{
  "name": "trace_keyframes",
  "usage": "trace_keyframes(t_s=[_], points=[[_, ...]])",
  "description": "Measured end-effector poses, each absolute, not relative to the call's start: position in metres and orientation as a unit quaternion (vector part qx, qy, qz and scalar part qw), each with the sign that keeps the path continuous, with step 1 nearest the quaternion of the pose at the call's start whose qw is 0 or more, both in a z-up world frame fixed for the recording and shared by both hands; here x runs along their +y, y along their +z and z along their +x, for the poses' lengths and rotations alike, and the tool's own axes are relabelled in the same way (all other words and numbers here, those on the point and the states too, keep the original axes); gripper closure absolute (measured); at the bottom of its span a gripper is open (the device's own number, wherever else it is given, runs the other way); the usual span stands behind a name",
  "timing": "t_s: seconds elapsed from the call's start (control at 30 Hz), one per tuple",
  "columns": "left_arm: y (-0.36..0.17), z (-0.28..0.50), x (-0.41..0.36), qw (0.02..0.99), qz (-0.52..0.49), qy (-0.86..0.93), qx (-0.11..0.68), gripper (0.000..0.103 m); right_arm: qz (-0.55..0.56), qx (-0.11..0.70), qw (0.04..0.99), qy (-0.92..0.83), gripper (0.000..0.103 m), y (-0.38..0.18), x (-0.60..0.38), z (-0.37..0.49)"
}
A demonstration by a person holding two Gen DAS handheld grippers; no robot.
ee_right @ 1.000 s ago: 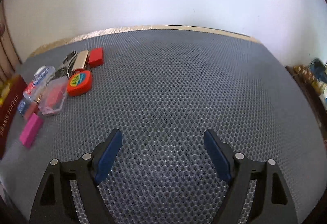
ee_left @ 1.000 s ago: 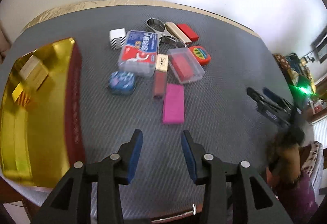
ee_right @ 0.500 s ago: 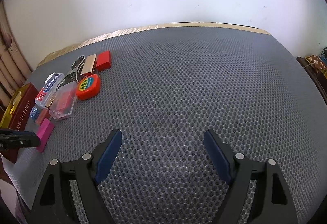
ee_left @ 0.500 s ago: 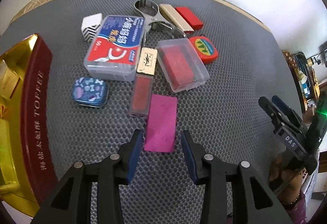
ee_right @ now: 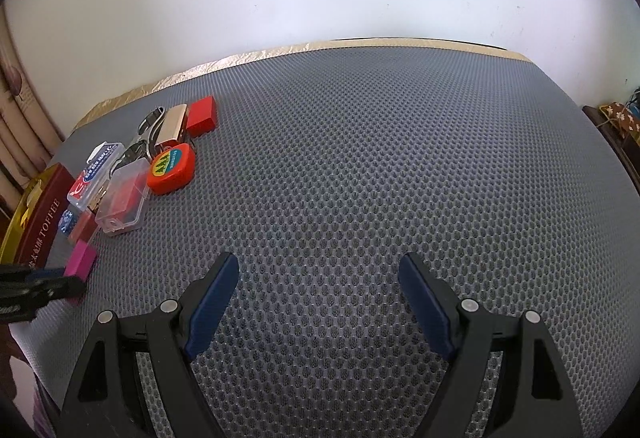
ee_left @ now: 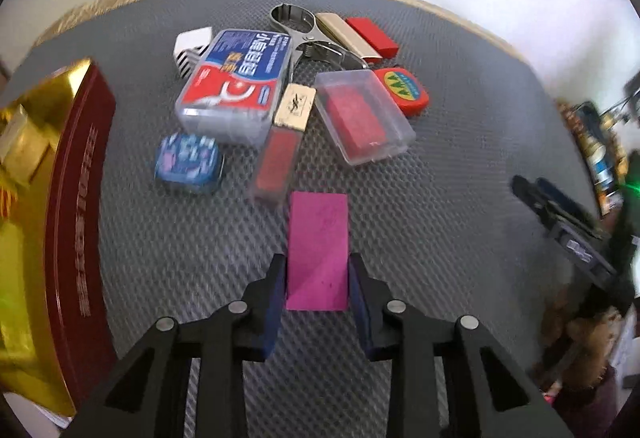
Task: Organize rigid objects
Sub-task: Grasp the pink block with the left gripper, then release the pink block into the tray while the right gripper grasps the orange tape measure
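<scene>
Both claws share one build: the left claw [ee_left: 318,290] and right claw [ee_right: 319,302] have matte black angular frames with triangular cut-outs, round silver screws and dark blue pads [ee_right: 212,302]

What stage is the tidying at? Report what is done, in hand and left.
Done: nothing clearly; the toffee tin holds only gold packets, as far as its blurred inside shows. In hand: the left gripper straddles the pink block, fingers at its sides, grip not confirmed. Left: the floss box, blue tin, lip gloss, clear case, tape measure and others. The right gripper hangs open, unladen.
</scene>
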State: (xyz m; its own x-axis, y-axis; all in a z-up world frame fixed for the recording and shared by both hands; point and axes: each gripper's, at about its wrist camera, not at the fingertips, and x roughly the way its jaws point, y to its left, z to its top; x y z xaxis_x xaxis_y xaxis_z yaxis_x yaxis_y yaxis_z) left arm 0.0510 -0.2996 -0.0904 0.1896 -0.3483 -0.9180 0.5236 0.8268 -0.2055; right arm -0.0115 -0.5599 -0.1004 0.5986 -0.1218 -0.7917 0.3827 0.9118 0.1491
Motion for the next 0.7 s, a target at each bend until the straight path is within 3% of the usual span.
trace_keyframes(t_s=[0.27,0.43,0.7], points=[[-0.064,0.025,-0.260,0.786,0.073,-0.284,0.544,0.072,0.120,0.446,0.884,-0.070,0.024,-0.088,-0.531,0.019],[-0.055,0.020,-0.241,0.784,0.063,-0.289,0.547,0.072,0.079,0.459,0.884,-0.039,0.048,-0.078,-0.509,0.069],[-0.051,0.025,-0.237,0.783,0.060,-0.292,0.545,0.072,0.043,0.486,0.873,-0.015,0.048,-0.087,-0.495,0.115]])
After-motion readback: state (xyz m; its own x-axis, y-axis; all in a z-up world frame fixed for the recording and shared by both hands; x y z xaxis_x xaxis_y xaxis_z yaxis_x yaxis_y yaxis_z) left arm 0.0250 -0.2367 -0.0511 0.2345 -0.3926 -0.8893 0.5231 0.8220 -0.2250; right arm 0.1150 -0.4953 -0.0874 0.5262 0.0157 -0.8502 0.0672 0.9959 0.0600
